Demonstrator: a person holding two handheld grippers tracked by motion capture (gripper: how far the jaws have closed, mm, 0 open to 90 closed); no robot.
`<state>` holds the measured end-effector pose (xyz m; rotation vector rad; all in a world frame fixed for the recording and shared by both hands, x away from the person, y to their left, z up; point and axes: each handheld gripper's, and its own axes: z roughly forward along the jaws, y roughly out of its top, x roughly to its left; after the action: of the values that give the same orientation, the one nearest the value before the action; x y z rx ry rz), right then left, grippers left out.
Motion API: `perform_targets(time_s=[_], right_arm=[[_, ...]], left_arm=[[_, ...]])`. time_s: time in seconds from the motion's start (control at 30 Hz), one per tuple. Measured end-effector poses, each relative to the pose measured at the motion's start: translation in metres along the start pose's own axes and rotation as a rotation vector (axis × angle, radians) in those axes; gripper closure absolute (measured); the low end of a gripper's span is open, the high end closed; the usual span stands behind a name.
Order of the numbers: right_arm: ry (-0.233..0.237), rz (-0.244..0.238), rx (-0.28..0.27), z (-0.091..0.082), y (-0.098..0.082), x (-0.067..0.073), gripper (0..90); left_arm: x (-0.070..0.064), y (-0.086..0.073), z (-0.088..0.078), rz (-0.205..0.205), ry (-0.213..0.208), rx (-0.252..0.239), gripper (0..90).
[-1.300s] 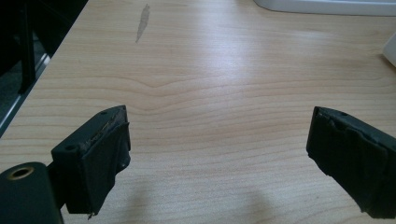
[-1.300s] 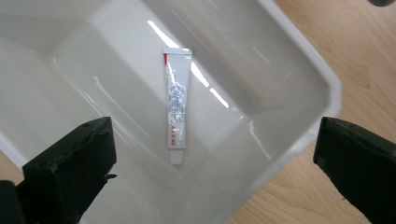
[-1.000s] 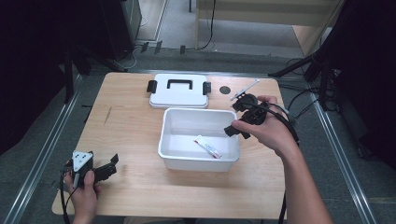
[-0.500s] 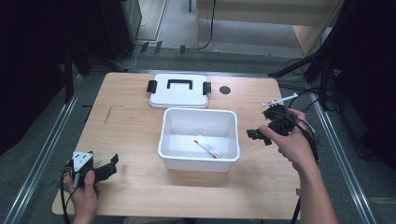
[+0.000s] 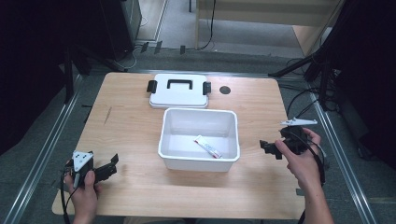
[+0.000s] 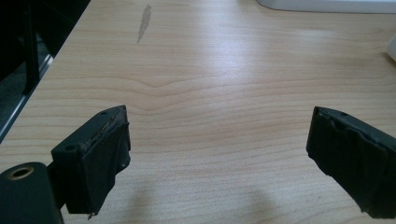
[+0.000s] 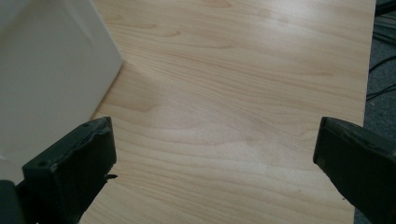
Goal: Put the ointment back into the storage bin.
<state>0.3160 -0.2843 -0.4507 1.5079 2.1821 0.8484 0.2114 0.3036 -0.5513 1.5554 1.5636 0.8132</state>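
Observation:
A white open box (image 5: pixel 199 161) stands in the middle of the wooden table (image 5: pixel 130 135), and a small white tube with red print (image 5: pixel 208 146) lies flat on its floor. The box's white lid (image 5: pixel 179 91), with a black handle and two black clips, lies behind it. My left gripper (image 5: pixel 110 168) rests at the table's front left corner, open and holding nothing; its jaws stand wide over bare wood (image 6: pixel 219 121). Near the right edge, to the right of the box, my right gripper (image 5: pixel 268 148) is open and holds nothing. The box's wall (image 7: pixel 46 74) stands beside its left jaw.
A round dark hole (image 5: pixel 225 90) sits in the tabletop right of the lid. A grey smear (image 5: pixel 108 115) marks the wood at the left. Black cables (image 5: pixel 303 100) trail off the right side, and metal rails (image 5: pixel 343 163) run along both sides.
My right gripper has drawn back from above the box's right rim to the table's right edge and come lower. The left gripper has stayed put.

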Motion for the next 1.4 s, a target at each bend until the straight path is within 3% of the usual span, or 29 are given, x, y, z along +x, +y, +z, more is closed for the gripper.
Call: perform_targets(time_s=[0.1,0.3,0.43,0.57,0.87,0.93,1.07,1.4], right_arm=[[-0.022,0.026,-0.063,0.002,-0.024,-0.010,0.0],[-0.053,0.032,-0.121,0.002,-0.050,-0.017,0.0],[-0.046,0.048,-0.174,0.003,-0.075,-0.023,0.0],[-0.055,0.052,-0.199,0.003,-0.088,-0.025,0.0],[-0.035,0.116,-0.307,-0.003,-0.130,-0.037,0.0],[-0.030,0.122,-0.316,-0.003,-0.132,-0.038,0.0],[0.009,0.189,-0.373,-0.007,-0.144,-0.044,0.0],[-0.029,0.192,-0.384,-0.008,-0.153,-0.046,0.3]], left_arm=[[0.000,0.000,0.000,0.000,0.000,0.000,7.0],[0.000,0.000,0.000,-0.001,0.002,-0.001,7.0],[0.000,0.000,0.000,-0.003,0.003,-0.003,7.0],[0.000,0.000,0.000,-0.004,0.004,-0.004,7.0],[0.000,0.000,0.000,-0.006,0.003,-0.003,7.0],[0.000,0.000,0.000,-0.006,0.002,-0.004,7.0],[0.000,0.000,0.000,-0.008,-0.002,-0.001,7.0],[0.002,0.000,0.000,-0.017,-0.010,0.000,7.0]])
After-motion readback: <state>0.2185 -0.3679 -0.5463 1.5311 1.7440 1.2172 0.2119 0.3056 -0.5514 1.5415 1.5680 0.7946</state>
